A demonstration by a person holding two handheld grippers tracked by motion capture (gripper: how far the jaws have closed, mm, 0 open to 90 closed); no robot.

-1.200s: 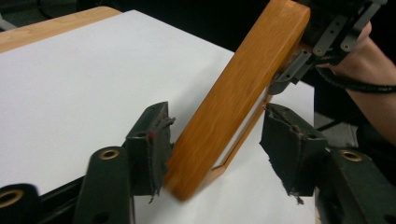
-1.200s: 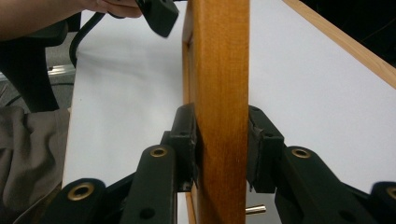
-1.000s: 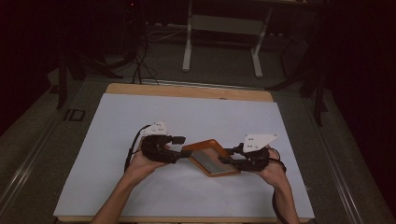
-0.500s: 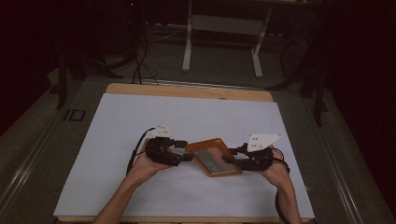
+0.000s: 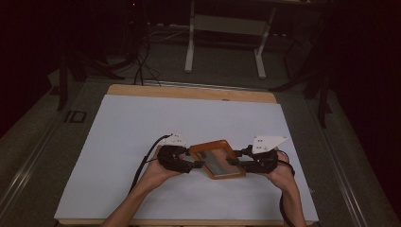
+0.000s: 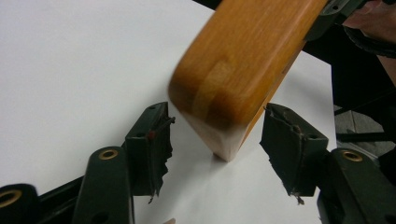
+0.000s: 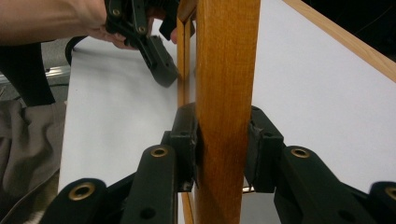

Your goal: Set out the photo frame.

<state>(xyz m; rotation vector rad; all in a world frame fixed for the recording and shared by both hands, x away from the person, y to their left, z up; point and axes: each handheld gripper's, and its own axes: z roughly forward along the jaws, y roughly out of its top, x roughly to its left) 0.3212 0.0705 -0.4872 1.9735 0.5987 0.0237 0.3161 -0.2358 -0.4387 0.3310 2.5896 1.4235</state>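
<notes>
A wooden frame [image 5: 218, 159] with a glass pane is held tilted above the white counter [image 5: 118, 142], between the two grippers. The right gripper [image 5: 235, 161] has its fingers [image 7: 187, 140] clamped on the frame's right edge: in the right gripper view the two pads press flat against both faces of the wooden bar, which runs upright straight between them. The left gripper [image 5: 197, 164] sits at the frame's left end with its fingers [image 6: 149, 149] apart; they have just been closing in, and a rounded corner of the frame [image 6: 233, 79] hangs between them, its lowest tip just above the counter. In the left gripper view a clear gap shows on either side of that corner, so neither pad touches the wood. The left one stands a little nearer the corner than the right one. Beyond the frame in that view, the right gripper's dark body grips the far end. A hand [image 5: 158, 172] holds the left gripper from behind, its forearm coming in low.
</notes>
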